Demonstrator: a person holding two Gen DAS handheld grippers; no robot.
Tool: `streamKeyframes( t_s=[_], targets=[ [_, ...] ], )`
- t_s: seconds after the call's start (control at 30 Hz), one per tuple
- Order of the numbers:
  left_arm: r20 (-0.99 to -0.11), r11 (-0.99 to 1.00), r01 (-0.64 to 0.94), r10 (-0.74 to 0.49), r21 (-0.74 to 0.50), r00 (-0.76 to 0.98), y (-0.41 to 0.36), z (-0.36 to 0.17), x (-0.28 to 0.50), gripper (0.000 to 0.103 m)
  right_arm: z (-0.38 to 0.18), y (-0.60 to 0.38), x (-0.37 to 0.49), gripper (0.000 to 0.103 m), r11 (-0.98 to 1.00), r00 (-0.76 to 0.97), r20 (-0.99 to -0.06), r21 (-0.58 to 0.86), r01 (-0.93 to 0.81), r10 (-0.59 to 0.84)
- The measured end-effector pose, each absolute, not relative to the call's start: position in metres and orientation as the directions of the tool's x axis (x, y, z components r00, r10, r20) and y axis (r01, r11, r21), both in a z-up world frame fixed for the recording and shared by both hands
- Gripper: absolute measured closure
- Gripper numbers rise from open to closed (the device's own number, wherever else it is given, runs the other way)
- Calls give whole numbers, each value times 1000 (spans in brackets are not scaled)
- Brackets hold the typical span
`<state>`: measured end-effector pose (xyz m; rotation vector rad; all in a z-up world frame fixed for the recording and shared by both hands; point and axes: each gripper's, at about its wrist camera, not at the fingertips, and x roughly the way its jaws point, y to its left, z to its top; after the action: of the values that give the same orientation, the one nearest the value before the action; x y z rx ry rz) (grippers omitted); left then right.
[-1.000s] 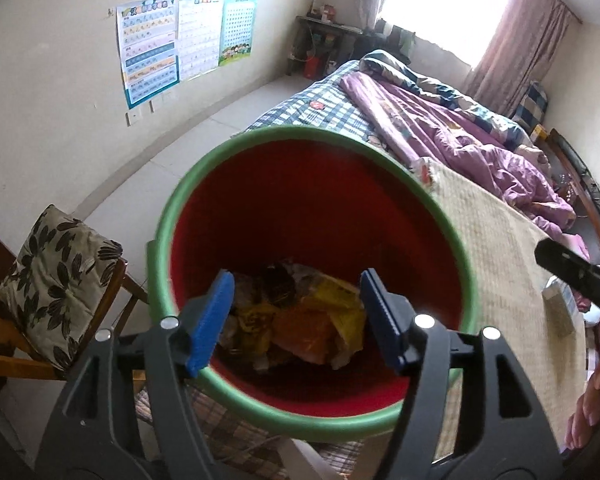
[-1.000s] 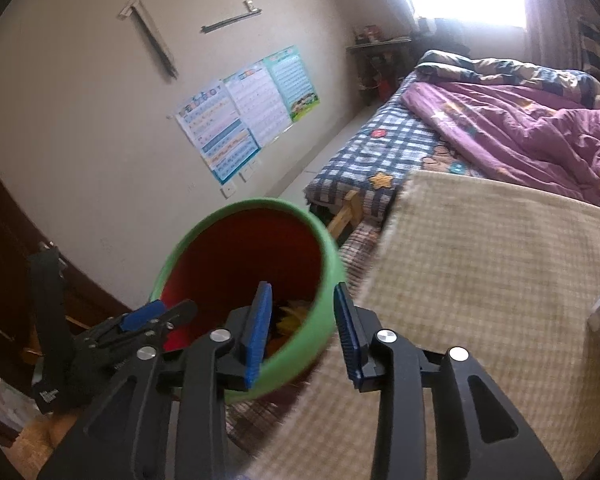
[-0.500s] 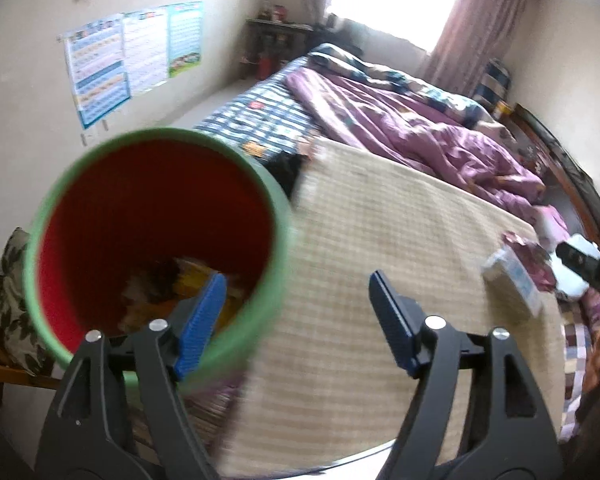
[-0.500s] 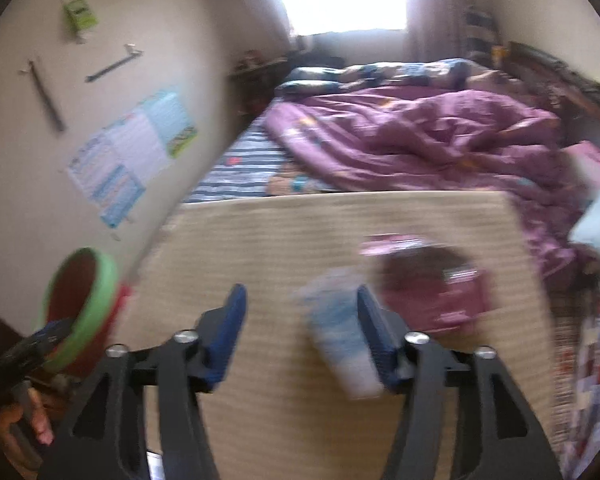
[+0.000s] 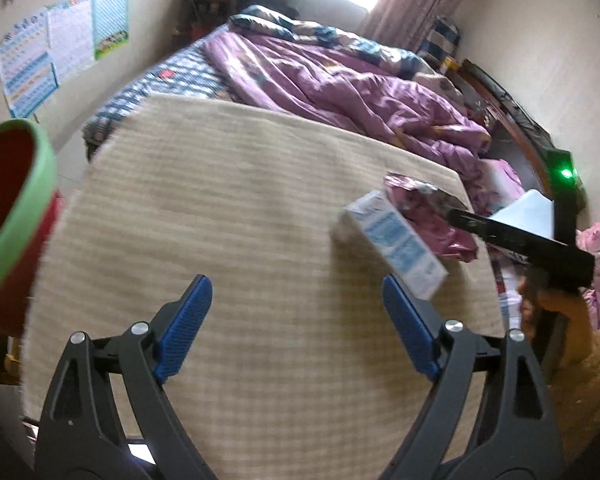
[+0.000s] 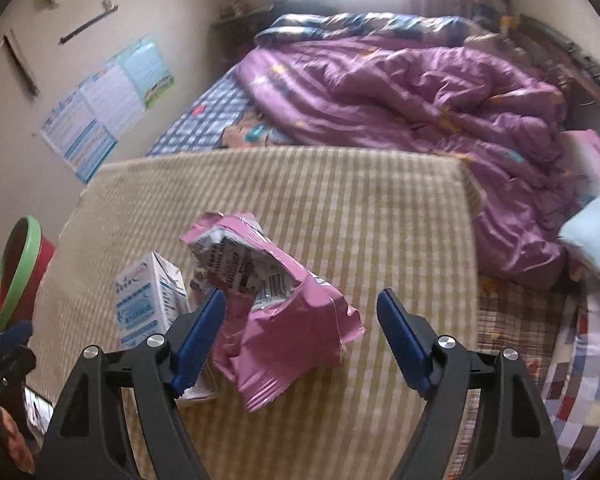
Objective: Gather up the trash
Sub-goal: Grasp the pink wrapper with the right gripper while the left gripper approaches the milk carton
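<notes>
A crumpled pink snack bag [image 6: 276, 312] lies on the beige checked mat [image 6: 340, 208], with a white and blue milk carton [image 6: 148, 292] lying just left of it. My right gripper [image 6: 300, 320] is open, its jaws either side of the pink bag, just above it. My left gripper [image 5: 296, 312] is open and empty over the mat; the carton [image 5: 396, 244] and pink bag [image 5: 428, 216] lie ahead to its right. The red bin with a green rim [image 5: 12, 200] is at the mat's left edge, also in the right wrist view [image 6: 20, 268].
A purple quilt [image 6: 420, 92] is heaped on the bed beyond the mat. Posters [image 6: 108, 104] hang on the left wall. A light blue pillow [image 6: 592, 232] sits at the right. A patchwork cloth [image 6: 588, 380] lies right of the mat.
Both grippers swung right, away from the bin and over the mat. The right gripper opened wider and came down around the pink bag. The left gripper opened wider too.
</notes>
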<state>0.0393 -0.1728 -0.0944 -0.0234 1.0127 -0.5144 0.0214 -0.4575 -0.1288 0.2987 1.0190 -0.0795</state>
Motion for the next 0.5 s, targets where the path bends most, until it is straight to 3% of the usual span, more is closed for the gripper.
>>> streamKeyframes(
  t_s=[0.1, 0.13, 0.2, 0.5],
  targets=[
    [-814, 879, 411, -415, -244, 405, -198, -99, 40, 18, -134, -461, 21, 31, 954, 526, -842, 244, 172, 121],
    [-817, 878, 412, -414, -243, 400, -205, -100, 40, 17, -135, -463, 21, 45, 952, 526, -840, 257, 165, 136],
    [-826, 878, 409, -413, -249, 384, -221, -105, 44, 17, -137, -465, 18, 50, 945, 536, -829, 287, 155, 164],
    [-851, 878, 421, -391, -230, 350, -277, -122, 57, 13, -108, -479, -33, 53, 926, 650, -756, 296, 234, 78]
  ],
)
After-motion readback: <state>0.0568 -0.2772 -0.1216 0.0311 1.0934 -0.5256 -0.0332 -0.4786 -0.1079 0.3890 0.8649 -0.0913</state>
